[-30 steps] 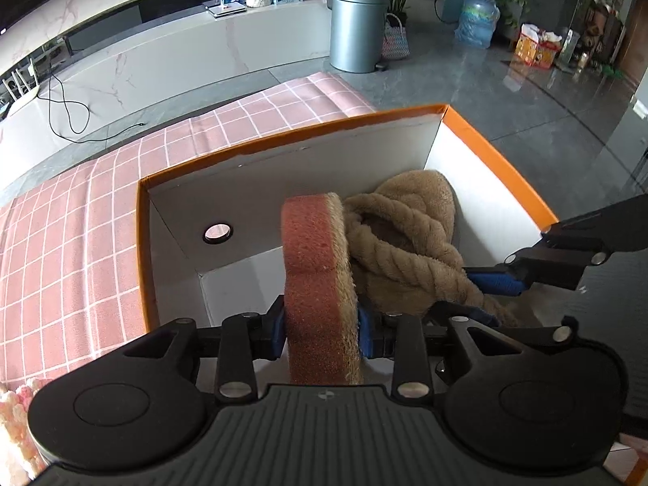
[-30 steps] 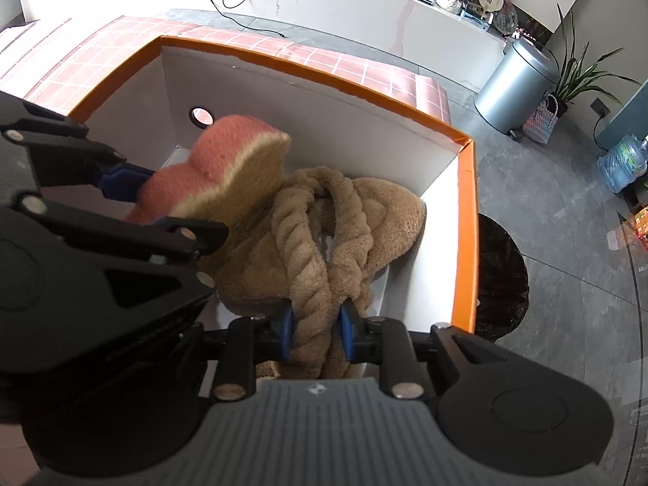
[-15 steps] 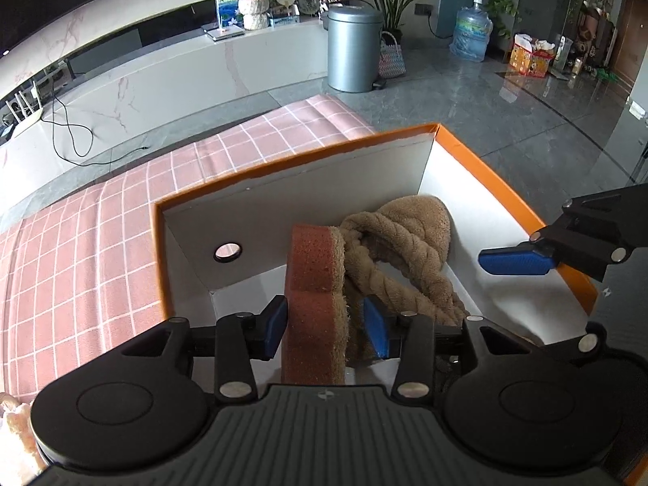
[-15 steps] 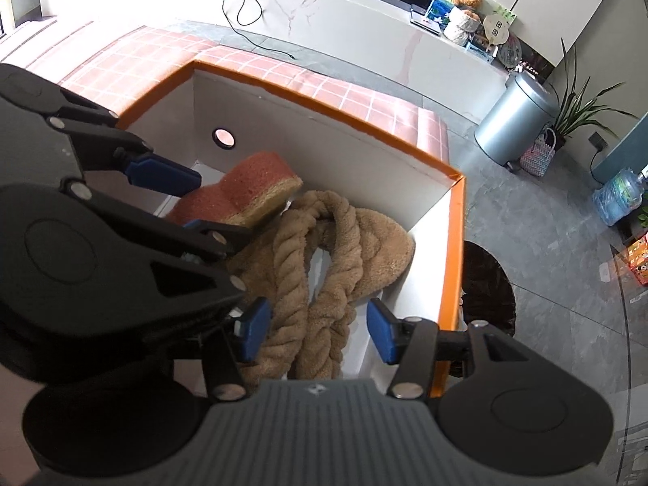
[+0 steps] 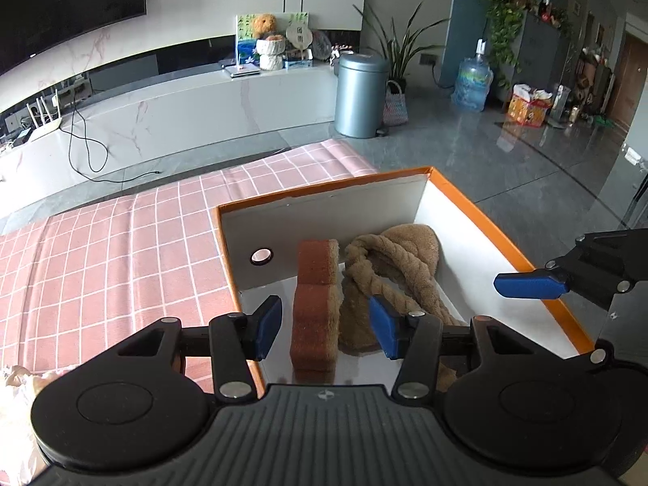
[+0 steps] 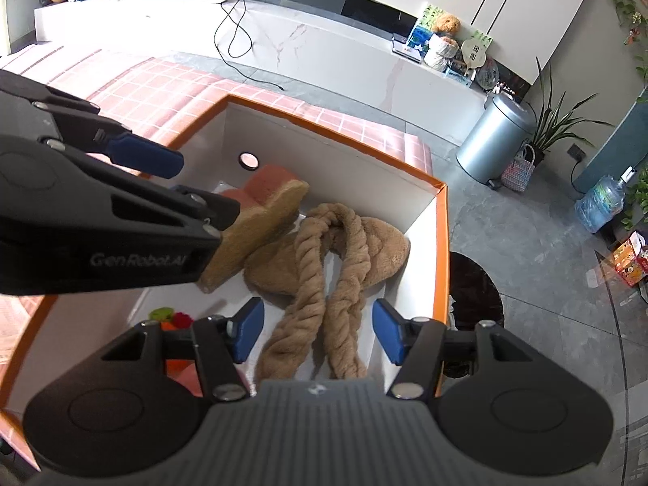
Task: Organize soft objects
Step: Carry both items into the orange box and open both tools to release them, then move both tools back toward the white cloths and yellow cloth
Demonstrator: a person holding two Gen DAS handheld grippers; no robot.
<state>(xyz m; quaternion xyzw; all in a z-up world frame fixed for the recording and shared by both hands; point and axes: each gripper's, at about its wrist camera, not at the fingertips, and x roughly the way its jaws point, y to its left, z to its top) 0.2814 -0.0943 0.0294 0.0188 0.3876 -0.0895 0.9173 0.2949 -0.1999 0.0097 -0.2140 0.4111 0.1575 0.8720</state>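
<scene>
Left gripper (image 5: 324, 326) wide open over orange-rimmed box (image 5: 502, 243), gripping nothing, sponge (image 5: 316, 303) on edge between its fingers, touching neither, right gripper (image 6: 316, 330) spread wide, empty, braided rope (image 6: 320, 283) between its pads, lower ends hidden, small red-green item (image 6: 174, 319) half hidden, unidentifiable.

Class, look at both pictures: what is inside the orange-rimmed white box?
Inside the orange-rimmed white box stand a toast-shaped pink sponge, a tan plush slipper with twisted rope straps, and small red and green bits. The left gripper covers the rest.
</scene>
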